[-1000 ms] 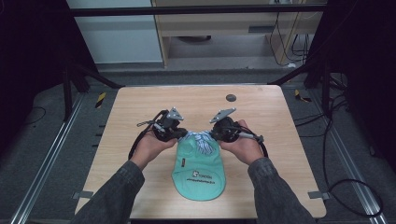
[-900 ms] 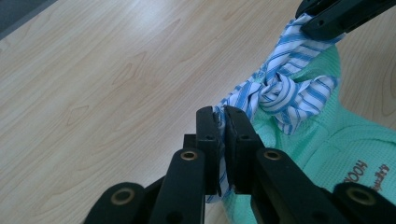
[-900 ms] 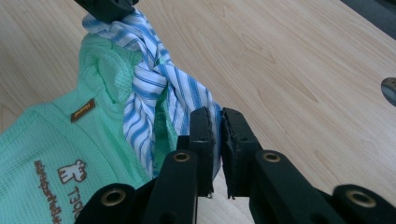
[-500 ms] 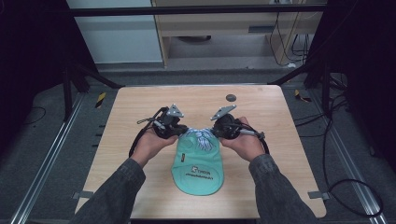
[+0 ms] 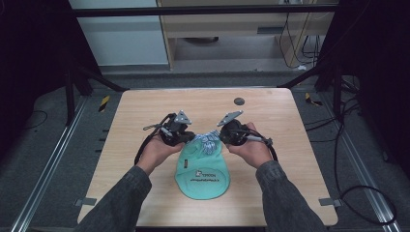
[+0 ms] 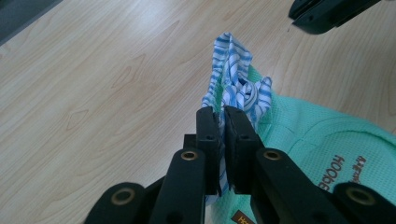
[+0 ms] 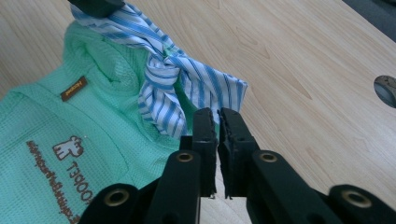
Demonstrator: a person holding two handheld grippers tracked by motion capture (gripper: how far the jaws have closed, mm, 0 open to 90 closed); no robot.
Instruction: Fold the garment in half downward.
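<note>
One wooden table (image 5: 145, 125), one mint-green garment (image 5: 203, 171) lying flat, its long axis trailing back from both tools toward the person. Left gripper (image 6: 219, 116) and right gripper (image 7: 217, 116) flank the top edge, equally near, each clamped on the garment's one striped collar (image 5: 209, 141) between them.

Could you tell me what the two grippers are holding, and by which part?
Both hold the green garment: left gripper and right gripper each pinch its blue-striped collar end.
</note>
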